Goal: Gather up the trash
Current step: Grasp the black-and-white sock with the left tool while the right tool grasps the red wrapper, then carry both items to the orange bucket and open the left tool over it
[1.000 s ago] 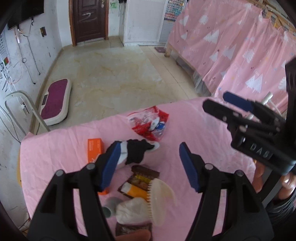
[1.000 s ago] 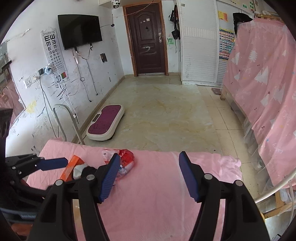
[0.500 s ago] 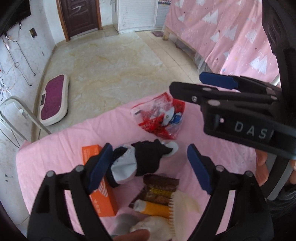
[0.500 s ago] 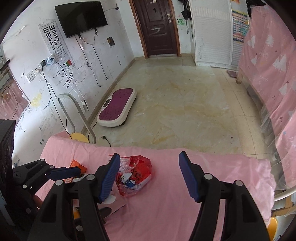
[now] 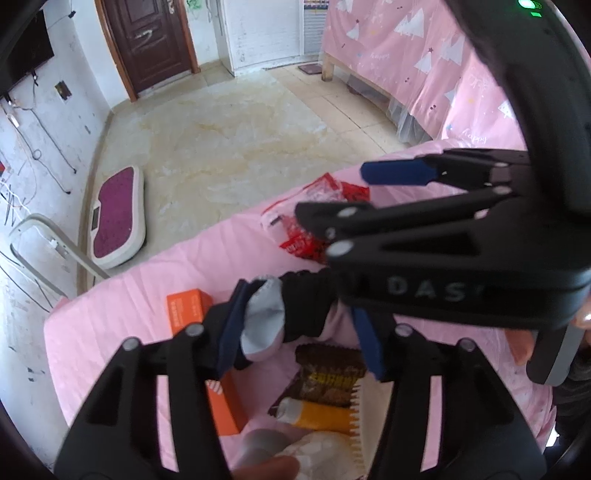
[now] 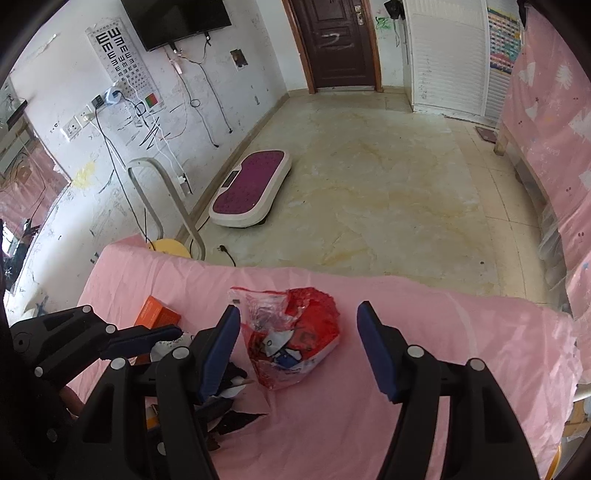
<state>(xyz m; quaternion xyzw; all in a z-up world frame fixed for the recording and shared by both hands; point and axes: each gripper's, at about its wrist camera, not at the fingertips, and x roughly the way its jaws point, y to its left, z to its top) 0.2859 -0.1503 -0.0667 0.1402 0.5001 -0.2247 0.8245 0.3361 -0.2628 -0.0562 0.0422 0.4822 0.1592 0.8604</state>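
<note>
Purple vibration plate (image 6: 251, 194), eye chart (image 6: 120, 50), television (image 6: 177, 20)

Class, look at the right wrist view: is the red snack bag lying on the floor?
No, the red snack bag lies on the pink cloth covering the table.

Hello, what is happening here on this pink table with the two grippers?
A person holds a gripper in each hand over a table with a pink cloth, collecting trash. The left gripper has just been closing around a black and grey sock; whether its pads press it yet is unclear. The right gripper is open, just above a red and clear plastic bag, not touching it. An orange box, a brown snack wrapper and a yellow tube lie nearby.
</note>
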